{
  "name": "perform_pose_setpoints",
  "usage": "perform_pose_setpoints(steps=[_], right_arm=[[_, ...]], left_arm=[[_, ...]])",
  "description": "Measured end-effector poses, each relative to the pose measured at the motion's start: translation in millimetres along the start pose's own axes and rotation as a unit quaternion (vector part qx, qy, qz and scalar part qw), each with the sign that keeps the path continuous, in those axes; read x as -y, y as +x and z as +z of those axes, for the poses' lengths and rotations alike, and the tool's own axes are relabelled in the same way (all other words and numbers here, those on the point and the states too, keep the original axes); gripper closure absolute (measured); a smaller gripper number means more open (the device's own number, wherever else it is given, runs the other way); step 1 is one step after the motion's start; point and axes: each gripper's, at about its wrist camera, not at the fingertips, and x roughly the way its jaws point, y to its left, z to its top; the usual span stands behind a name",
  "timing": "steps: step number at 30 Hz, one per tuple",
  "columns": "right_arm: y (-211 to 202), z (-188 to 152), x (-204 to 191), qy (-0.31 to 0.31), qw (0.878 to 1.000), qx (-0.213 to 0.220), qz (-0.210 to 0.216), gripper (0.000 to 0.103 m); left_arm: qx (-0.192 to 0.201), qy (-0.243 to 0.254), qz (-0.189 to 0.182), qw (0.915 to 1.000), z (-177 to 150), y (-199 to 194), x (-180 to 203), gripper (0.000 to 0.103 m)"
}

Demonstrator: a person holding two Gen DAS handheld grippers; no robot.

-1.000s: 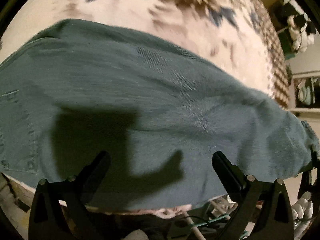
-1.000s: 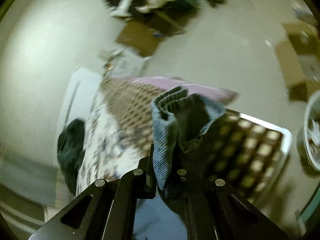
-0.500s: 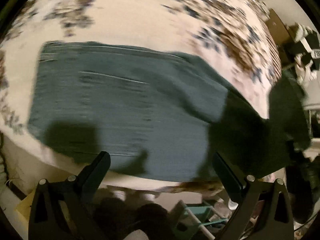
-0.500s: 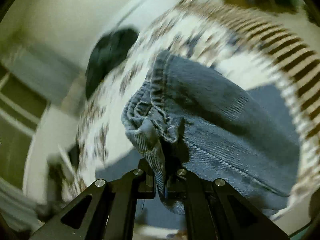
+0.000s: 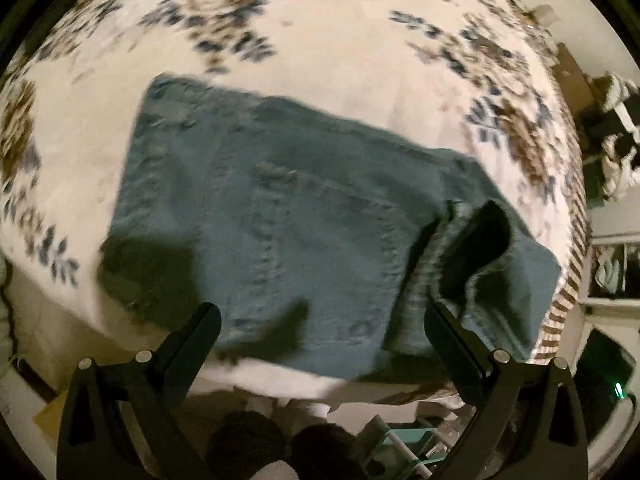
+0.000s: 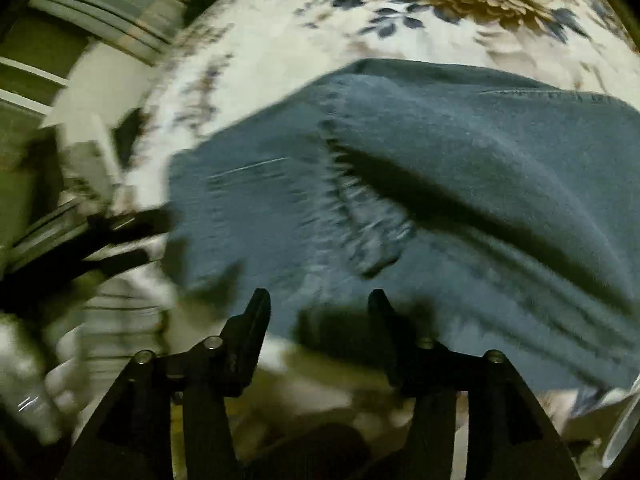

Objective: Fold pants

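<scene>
The blue denim pants (image 5: 304, 220) lie folded over on a floral bedspread (image 5: 320, 52), back pocket up, with a leg hem standing open at the right (image 5: 480, 248). My left gripper (image 5: 320, 320) is open and empty, just above the near edge of the pants. In the right wrist view the pants (image 6: 440, 168) spread across the bedspread (image 6: 320, 32) with a fold ridge across the middle. My right gripper (image 6: 318, 304) is open and empty over the near edge of the denim.
The bed's near edge runs just below the pants in the left wrist view. A teal rack (image 5: 404, 440) and dark objects sit on the floor below it. Shelves with clutter (image 5: 612, 128) stand at the right. The other gripper (image 6: 80, 248) shows blurred at left in the right wrist view.
My right gripper has swung the pant leg over onto the bed and let go of it; its jaws are now open. The left gripper has pulled back, staying open.
</scene>
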Motion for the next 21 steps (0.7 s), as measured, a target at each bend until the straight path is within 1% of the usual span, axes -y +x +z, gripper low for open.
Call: perform_pose_setpoints(steps=[3,5,7,8,9,10,11,13,14,15,16,17,18,20,21], right_arm=[[-25,-9,18,0.04,0.999,0.012,-0.007,0.047],[-39,-15,44,0.087,0.996,0.026,-0.017,0.047],[-46,-17,66,0.12,0.992,0.031,-0.034,0.047],[-49,-17,79,0.14,0.988,0.034,-0.048,0.047],[-49,-13,85,0.155,0.986,0.037,-0.05,0.047],[-52,-14,96,0.173,0.983,0.042,-0.048,0.047],[-54,-15,105,0.188,0.98,0.047,-0.052,0.047],[-56,-12,110,0.202,0.976,0.057,-0.056,0.047],[-57,-14,115,0.207,0.975,0.059,-0.06,0.047],[-59,-14,117,0.212,0.973,0.061,-0.065,0.047],[-59,-15,124,0.22,0.971,0.064,-0.067,0.047],[-60,-16,127,0.226,0.97,0.066,-0.068,0.047],[-61,-18,132,0.235,0.967,0.067,-0.07,0.047],[-66,-21,138,0.248,0.964,0.068,-0.067,0.047],[-68,-24,141,0.255,0.962,0.068,-0.07,0.047]], left_arm=[[0.003,0.024,-0.012,0.9996,2,6,24,0.0],[0.005,0.041,-0.024,0.9989,2,15,43,0.0],[0.011,0.075,-0.026,0.9968,-2,31,65,0.0],[0.004,0.1,-0.024,0.9947,-5,42,77,0.0],[-0.006,0.119,-0.016,0.9927,-8,51,86,0.0],[-0.018,0.139,-0.017,0.9899,-11,63,94,0.001],[-0.028,0.152,-0.022,0.9878,-15,71,101,0.002],[-0.028,0.169,-0.026,0.9849,-19,80,109,0.005],[-0.022,0.184,-0.029,0.9823,-22,84,115,0.01],[-0.019,0.197,-0.029,0.9798,-24,89,120,0.027],[-0.02,0.208,-0.028,0.9774,-25,93,123,0.063],[-0.021,0.215,-0.022,0.9762,-26,97,125,0.079],[-0.023,0.211,-0.021,0.9769,-25,101,124,0.08],[-0.023,0.186,-0.045,0.9812,-22,94,115,0.085],[-0.022,0.174,-0.059,0.9828,-21,86,110,0.085]])
